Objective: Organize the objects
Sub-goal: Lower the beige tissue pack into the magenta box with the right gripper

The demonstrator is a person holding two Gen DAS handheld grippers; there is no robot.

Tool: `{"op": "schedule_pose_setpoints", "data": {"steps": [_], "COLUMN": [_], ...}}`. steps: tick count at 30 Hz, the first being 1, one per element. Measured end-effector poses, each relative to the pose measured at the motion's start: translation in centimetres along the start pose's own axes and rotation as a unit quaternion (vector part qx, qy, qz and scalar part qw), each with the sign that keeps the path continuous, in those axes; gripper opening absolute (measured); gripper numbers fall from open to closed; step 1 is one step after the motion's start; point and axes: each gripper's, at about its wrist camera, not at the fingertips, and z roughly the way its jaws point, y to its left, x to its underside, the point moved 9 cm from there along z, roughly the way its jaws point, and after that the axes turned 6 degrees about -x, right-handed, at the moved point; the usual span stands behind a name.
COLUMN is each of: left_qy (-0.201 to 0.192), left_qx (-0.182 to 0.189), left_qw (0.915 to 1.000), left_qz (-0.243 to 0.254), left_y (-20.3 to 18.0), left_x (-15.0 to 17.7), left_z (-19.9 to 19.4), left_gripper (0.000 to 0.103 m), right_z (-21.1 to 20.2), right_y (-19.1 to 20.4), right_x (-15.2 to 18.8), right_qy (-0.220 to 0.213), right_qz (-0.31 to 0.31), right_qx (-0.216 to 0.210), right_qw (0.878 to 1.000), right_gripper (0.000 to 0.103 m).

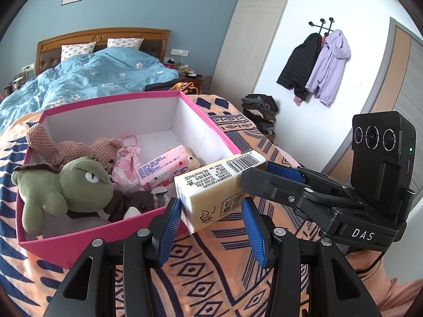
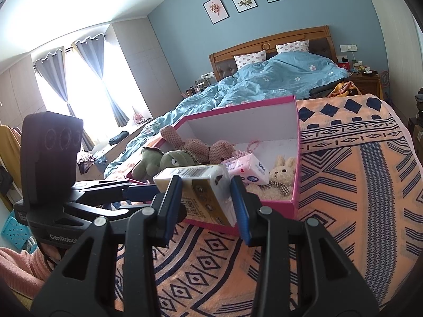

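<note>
Right tool [image 2: 206, 198] clamps tissue pack [image 2: 201, 187]: light, soft, squashy; grip broad sides. Left tool [image 1: 211, 222] spread, not gripping, beside pink box [image 1: 206, 121].

Both grippers are black plastic with ribbed blue finger pads [image 1: 169, 227] and round silver screws [image 1: 97, 243] at the joints. The right gripper [image 1: 253, 174] carries a three-lens camera block and white "DAS" lettering; the left gripper [image 2: 137, 190] reads "GenRobot". Pink knit sleeves [image 2: 15, 266] show behind.
</note>
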Motion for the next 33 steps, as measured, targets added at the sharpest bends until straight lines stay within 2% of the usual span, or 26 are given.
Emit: {"op": "schedule_pose_setpoints", "data": {"steps": [33], "left_qy": [-0.004], "left_qx": [-0.008], "left_qw": [0.9999], "left_qz": [0.007], "left_y": [0.58], "left_x": [-0.99], "left_z": [0.19], "left_gripper": [0.048], "right_z": [0.40], "right_y": [-0.27], "right_x": [-0.80], "right_qy": [-0.002], "right_qz": [-0.003], "right_qx": [0.002], "right_qw": [1.000], "right_gripper": [0.041]}}
